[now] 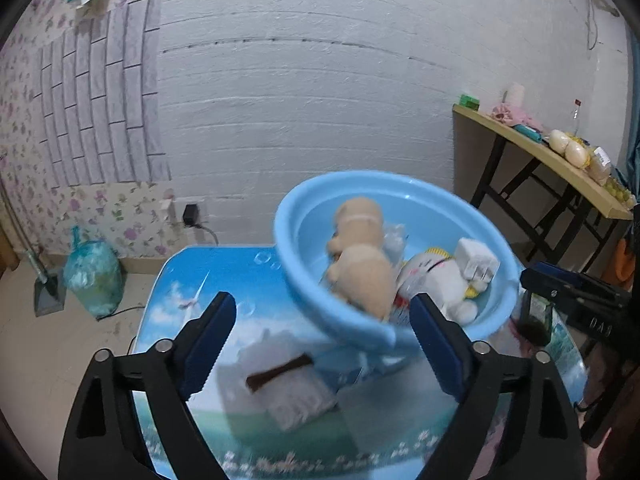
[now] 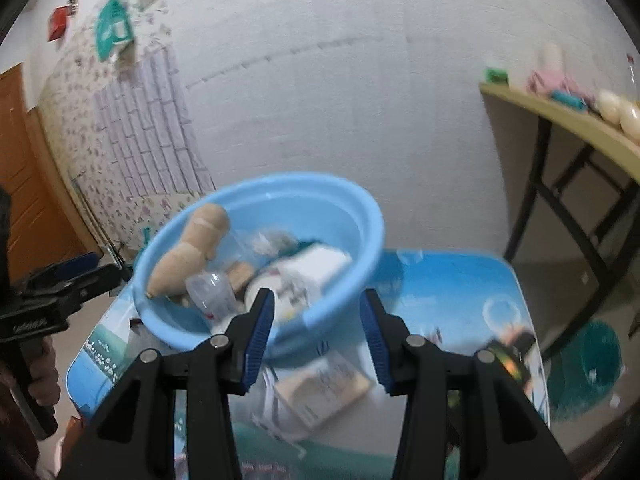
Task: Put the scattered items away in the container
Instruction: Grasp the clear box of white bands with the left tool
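Note:
A light blue basin (image 1: 312, 280) (image 2: 344, 216) stands tilted and blurred over the blue printed table (image 1: 192, 320). In it lie a tan plush toy (image 1: 360, 264), a white plush toy (image 1: 436, 276), a white box (image 1: 478, 260) and a clear bottle (image 2: 212, 288). A pale flat packet (image 1: 292, 392) (image 2: 324, 388) lies on the table in front of the basin. My left gripper (image 1: 320, 320) is open wide above the packet, with the basin's near rim by its right finger. My right gripper (image 2: 316, 316) is open; the basin's wall shows between its pads without visible contact.
A wooden side table (image 1: 540, 148) with food and a bottle stands at the right. On the floor at the left are a tied bag (image 1: 94, 276) and a dustpan (image 1: 48, 296). A teal bin (image 2: 592, 364) stands beside the table. A hand (image 2: 40, 376) holds the left tool.

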### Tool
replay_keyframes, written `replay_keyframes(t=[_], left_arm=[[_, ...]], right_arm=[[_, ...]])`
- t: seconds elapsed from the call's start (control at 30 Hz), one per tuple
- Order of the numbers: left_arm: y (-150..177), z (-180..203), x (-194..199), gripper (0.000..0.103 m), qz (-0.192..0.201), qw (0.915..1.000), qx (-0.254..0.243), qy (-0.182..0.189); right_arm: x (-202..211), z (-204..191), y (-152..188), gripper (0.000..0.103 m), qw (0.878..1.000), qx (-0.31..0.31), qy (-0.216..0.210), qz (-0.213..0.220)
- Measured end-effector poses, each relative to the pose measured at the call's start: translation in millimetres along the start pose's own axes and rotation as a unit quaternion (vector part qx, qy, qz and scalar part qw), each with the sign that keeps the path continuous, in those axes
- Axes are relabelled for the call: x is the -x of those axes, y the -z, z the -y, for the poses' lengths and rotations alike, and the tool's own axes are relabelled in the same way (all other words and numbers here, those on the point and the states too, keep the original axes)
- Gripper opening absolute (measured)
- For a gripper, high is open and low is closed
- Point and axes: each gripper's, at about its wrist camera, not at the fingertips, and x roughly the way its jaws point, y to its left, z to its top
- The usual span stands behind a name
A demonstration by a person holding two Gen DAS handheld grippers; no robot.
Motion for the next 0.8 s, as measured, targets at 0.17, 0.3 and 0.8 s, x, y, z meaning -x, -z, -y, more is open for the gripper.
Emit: replay_keyframes(t=[0.17,0.3,0.8], left_arm=[[19.7,-8.2,4.8,0.091,-0.013,0.9998,0.002,-0.013],[35.1,-15.9,4.7,0.091,-0.032,0.9992,0.015,-0.019],[61.8,-28.4,-14.2,0.091,-0.081,0.9952,0.049,-0.027]], right_arm=[[5.0,3.5,18.7,0.044,1.0,-0.012,0.004,-0.019],[9.7,5.8,34.6,0.044,0.999,-0.013,0.011,-0.033],[7.0,13.2,66.5,0.044,0.997,-0.014,0.016,-0.076]])
